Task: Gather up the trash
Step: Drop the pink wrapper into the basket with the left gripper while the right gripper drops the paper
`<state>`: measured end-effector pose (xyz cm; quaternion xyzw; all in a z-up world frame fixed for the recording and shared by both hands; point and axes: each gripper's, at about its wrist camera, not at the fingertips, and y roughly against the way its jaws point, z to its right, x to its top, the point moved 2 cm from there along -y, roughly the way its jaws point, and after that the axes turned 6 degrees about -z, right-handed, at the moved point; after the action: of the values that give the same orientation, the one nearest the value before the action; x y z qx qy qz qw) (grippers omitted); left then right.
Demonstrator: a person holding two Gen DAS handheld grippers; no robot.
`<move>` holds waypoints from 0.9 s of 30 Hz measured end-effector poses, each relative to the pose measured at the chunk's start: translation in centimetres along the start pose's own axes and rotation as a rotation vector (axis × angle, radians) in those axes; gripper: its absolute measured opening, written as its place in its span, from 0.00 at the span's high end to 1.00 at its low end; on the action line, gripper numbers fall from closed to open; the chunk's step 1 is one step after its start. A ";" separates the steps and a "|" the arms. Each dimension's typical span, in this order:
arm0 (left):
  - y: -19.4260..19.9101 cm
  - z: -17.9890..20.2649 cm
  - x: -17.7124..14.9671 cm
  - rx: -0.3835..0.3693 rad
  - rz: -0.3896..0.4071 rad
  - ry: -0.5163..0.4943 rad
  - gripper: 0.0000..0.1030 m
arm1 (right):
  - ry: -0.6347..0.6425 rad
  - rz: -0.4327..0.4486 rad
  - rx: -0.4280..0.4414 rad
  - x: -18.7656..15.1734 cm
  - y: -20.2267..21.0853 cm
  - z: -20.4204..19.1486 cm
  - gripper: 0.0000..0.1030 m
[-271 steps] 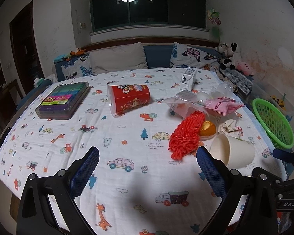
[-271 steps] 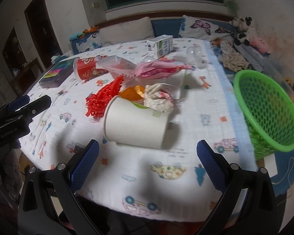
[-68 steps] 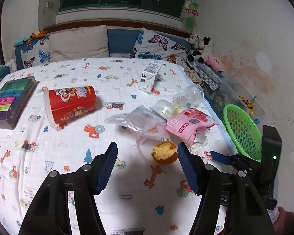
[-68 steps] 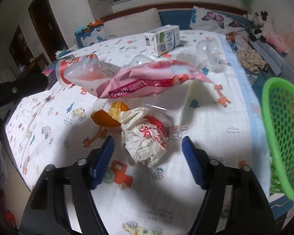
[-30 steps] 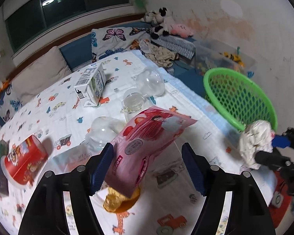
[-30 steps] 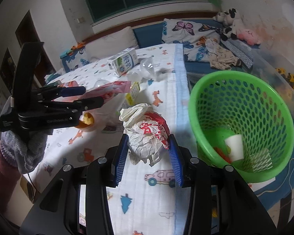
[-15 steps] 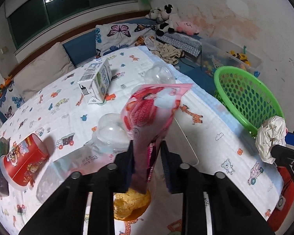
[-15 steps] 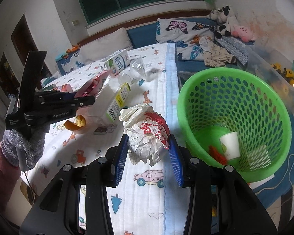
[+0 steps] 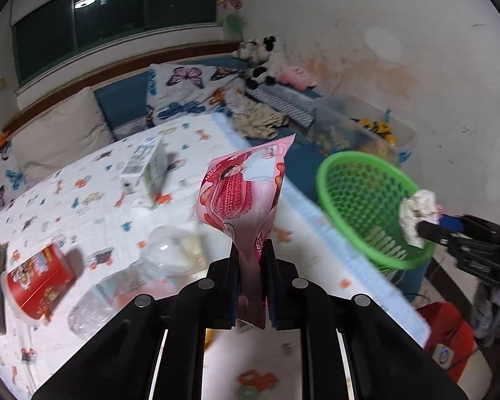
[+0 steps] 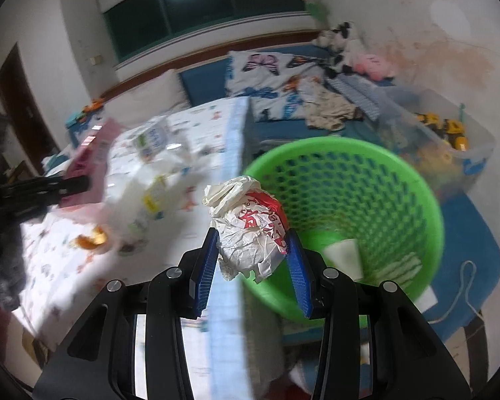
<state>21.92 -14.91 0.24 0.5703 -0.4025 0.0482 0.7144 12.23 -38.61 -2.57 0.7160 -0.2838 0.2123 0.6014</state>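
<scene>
My left gripper is shut on a pink snack bag and holds it upright above the bed. My right gripper is shut on a crumpled white-and-red paper wrapper, held at the near rim of the green mesh basket. The basket holds a white paper cup and other scraps. In the left wrist view the basket stands right of the bed and the right gripper holds the wrapper over its rim.
On the printed bedsheet lie a milk carton, a red paper cup, clear plastic cups and a clear bag. A clear toy bin stands behind the basket. Pillows and plush toys line the far wall.
My left gripper has lifted the pink bag higher and swung right toward the basket. My right gripper has carried the wrapper closer to the basket rim.
</scene>
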 end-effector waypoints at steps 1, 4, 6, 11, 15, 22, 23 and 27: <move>0.1 0.5 0.3 -0.010 0.003 -0.008 0.87 | -0.007 -0.003 -0.017 0.0 -0.1 0.8 0.59; -0.1 2.4 1.3 -0.049 0.003 -0.027 0.87 | -0.029 -0.015 -0.045 -0.1 -0.6 2.7 0.59; -0.6 3.7 2.0 -0.072 -0.005 -0.037 0.87 | -0.047 -0.024 -0.068 -0.3 -1.0 3.8 0.57; -2.4 6.9 3.3 -0.112 -0.031 -0.071 0.87 | -0.073 -0.036 -0.082 -0.7 -1.7 6.0 0.57; -3.8 9.3 4.1 -0.133 -0.052 -0.101 0.87 | -0.091 -0.033 -0.088 -0.8 -1.9 7.0 0.49; -6.5 13.1 5.3 -0.157 -0.093 -0.152 0.87 | -0.108 -0.011 -0.084 -1.1 -0.9 7.9 0.40; -6.7 13.5 5.5 -0.159 -0.097 -0.156 0.87 | -0.110 -0.007 -0.087 -1.2 -0.7 8.0 0.39; -8.5 15.1 5.5 -0.169 -0.132 -0.176 0.86 | -0.127 0.002 -0.090 -1.8 0.2 8.6 0.36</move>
<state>22.22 -32.91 -2.53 0.5354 -0.4276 -0.0831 0.7236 10.43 -46.83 -5.22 0.6998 -0.3316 0.1541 0.6136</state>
